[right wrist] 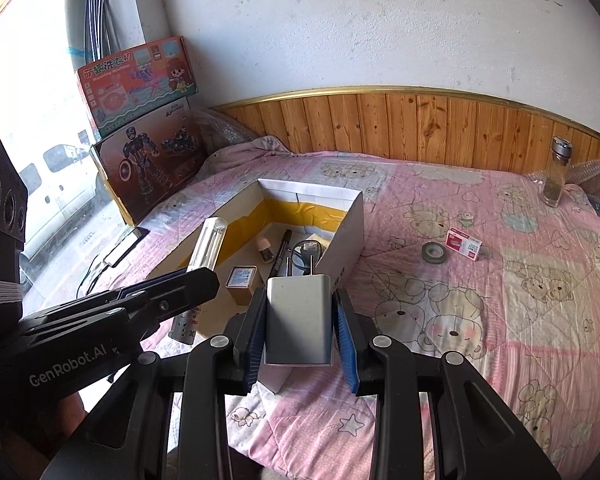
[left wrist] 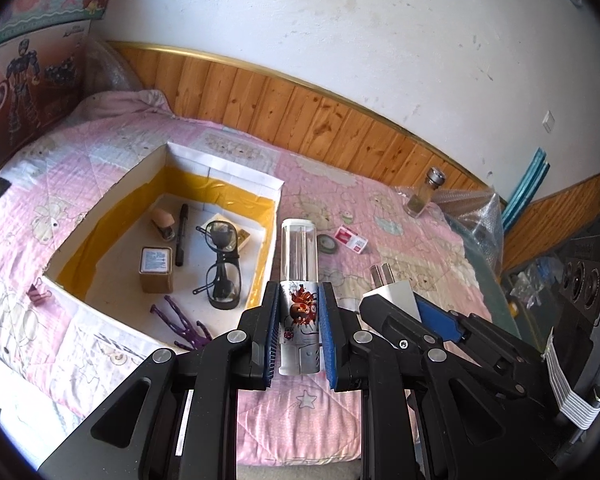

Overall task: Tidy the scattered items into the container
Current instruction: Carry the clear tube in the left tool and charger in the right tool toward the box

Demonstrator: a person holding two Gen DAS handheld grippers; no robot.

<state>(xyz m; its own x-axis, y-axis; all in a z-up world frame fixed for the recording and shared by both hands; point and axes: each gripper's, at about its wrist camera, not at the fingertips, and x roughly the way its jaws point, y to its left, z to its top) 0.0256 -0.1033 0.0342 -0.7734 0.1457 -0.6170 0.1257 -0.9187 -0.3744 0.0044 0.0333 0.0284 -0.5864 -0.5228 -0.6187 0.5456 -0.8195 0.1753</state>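
An open white box [left wrist: 100,216] [right wrist: 348,216] with yellow tape inside sits on the pink quilt. It holds glasses [left wrist: 220,264], a black pen [left wrist: 182,236], a small brown cube box [left wrist: 156,270], a purple clip [left wrist: 188,326] and other small items. My left gripper [left wrist: 300,316] is shut on a clear tube with a printed label [left wrist: 298,264] [right wrist: 208,244], held near the box's right wall. My right gripper [right wrist: 300,320] [left wrist: 396,304] is shut on a white plug adapter [right wrist: 300,316] [left wrist: 394,292], above the box's near corner.
On the quilt to the right lie a tape roll [right wrist: 435,253] [left wrist: 327,243], a red-and-white small box [right wrist: 464,243] [left wrist: 351,239] and a glass jar [right wrist: 556,176] [left wrist: 424,194]. A purple binder clip [left wrist: 38,294] lies left of the box. Toy boxes [right wrist: 148,136] stand at the bed's head.
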